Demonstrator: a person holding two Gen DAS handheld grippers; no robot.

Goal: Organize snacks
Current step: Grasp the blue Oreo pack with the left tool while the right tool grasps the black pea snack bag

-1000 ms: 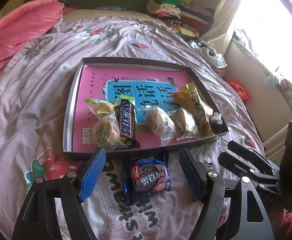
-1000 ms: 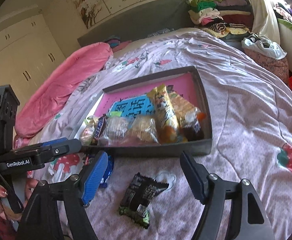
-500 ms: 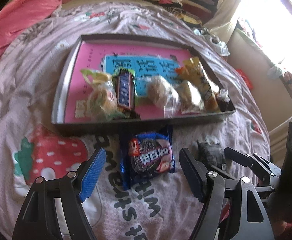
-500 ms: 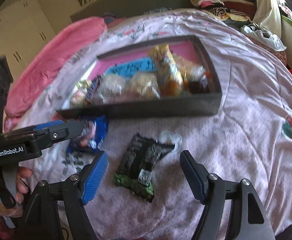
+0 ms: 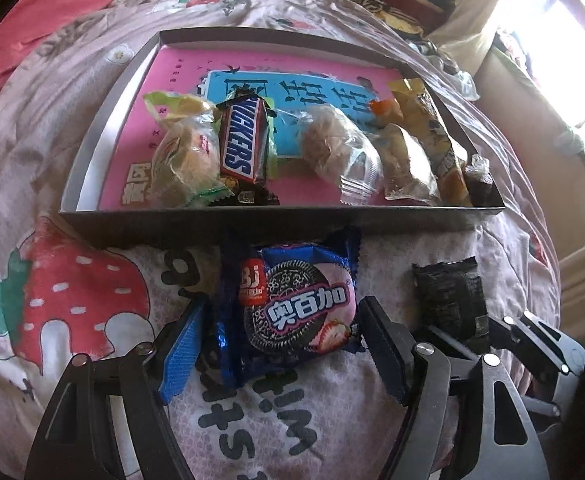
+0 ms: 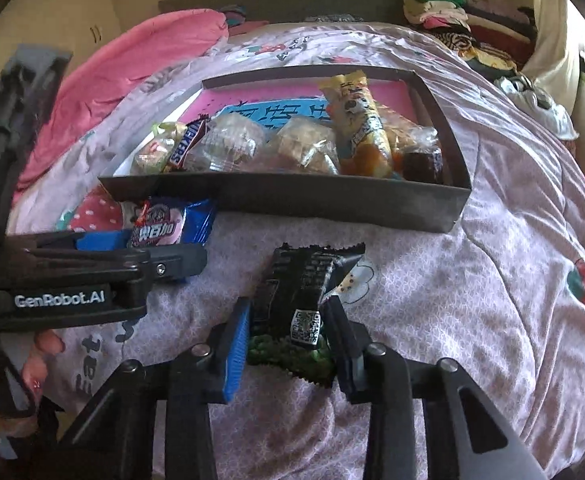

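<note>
On the bed, the right hand-held gripper (image 6: 288, 336) has just been closing and now pinches the black snack packet (image 6: 300, 300). The left hand-held gripper (image 5: 280, 344), jaws just narrowing, brackets the blue cookie packet (image 5: 292, 304), not yet gripping. Next, probably lift both into the tray (image 5: 276, 218) above.

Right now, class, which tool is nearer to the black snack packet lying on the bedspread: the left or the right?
Right. The right tool has its jaws closed around the black snack packet. The left tool straddles the blue cookie packet beside it, nearer the strawberry print.
</note>
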